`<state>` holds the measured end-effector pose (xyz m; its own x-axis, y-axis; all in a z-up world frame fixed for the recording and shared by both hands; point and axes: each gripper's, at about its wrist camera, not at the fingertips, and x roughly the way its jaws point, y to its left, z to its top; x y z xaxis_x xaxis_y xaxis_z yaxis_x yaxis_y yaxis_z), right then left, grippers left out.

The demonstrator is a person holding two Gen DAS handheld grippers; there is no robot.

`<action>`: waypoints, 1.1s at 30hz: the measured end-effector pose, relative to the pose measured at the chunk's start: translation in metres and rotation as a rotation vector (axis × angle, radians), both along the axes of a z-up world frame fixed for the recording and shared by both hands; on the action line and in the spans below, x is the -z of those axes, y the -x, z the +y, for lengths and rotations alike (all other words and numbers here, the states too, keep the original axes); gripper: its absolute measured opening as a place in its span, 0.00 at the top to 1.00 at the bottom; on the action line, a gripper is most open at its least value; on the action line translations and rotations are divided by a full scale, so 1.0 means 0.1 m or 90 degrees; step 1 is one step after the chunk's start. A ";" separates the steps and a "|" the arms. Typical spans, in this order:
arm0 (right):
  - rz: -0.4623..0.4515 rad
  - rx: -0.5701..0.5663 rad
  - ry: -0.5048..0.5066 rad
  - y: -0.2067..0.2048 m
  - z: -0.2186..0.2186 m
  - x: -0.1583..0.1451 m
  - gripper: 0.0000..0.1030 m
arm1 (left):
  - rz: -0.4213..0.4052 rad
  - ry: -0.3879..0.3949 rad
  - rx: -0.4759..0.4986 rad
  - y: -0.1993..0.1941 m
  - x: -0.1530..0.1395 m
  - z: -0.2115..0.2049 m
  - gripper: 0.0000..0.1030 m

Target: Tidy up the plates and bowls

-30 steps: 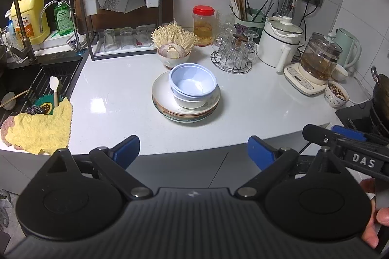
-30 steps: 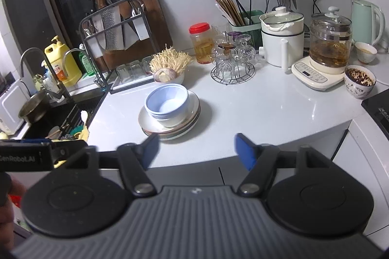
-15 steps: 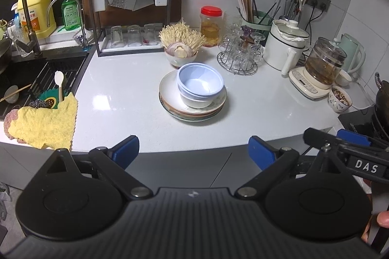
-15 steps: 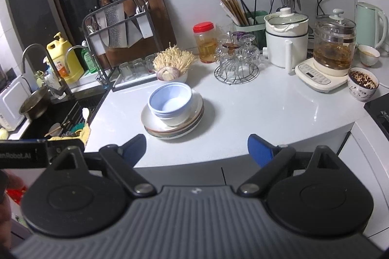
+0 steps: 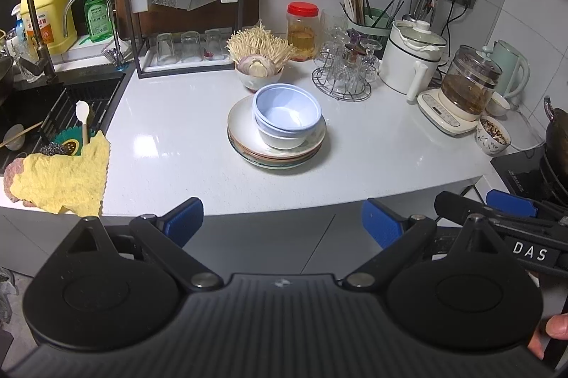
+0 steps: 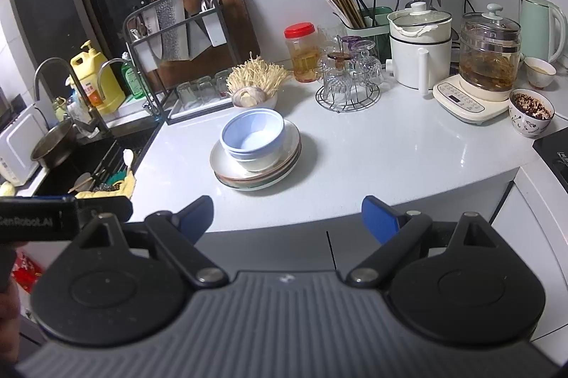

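Note:
A stack of blue and white bowls (image 5: 285, 113) sits on a stack of plates (image 5: 245, 129) in the middle of the white counter (image 5: 170, 136). The bowls (image 6: 252, 133) and the plates (image 6: 222, 161) also show in the right wrist view. My left gripper (image 5: 282, 225) is open and empty, held off the counter's front edge, short of the stack. My right gripper (image 6: 287, 218) is open and empty, also in front of the counter edge. The right gripper's body (image 5: 504, 222) shows at the lower right of the left wrist view.
A bowl of enoki mushrooms (image 5: 259, 58) stands just behind the stack. A wire rack of glasses (image 5: 342, 72), a white pot (image 5: 413, 58), a glass kettle (image 5: 465, 87) and a small filled bowl (image 5: 491, 135) stand to the right. A sink (image 5: 53, 101) and a yellow cloth (image 5: 60, 179) lie left.
Both grippers have moved a little closer to the counter and the stack. The right gripper's jaws have opened wider. The bowls and plates have not moved.

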<state>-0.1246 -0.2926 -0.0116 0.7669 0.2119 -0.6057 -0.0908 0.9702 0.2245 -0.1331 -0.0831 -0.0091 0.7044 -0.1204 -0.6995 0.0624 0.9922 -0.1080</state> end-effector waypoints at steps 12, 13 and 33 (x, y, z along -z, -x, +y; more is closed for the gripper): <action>0.007 0.015 0.004 0.04 0.00 0.02 0.11 | 0.009 0.005 0.002 0.01 0.03 0.00 0.04; 0.007 0.014 0.005 0.05 0.00 0.02 0.11 | 0.010 0.005 0.004 0.01 0.04 -0.01 0.04; 0.005 0.021 0.007 0.08 -0.04 0.00 0.11 | 0.012 0.003 0.011 0.02 0.04 -0.12 0.04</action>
<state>-0.1326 -0.2970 -0.0118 0.7685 0.1798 -0.6141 -0.0571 0.9752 0.2141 -0.1348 -0.0948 -0.0130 0.6888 -0.1359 -0.7121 0.0774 0.9904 -0.1141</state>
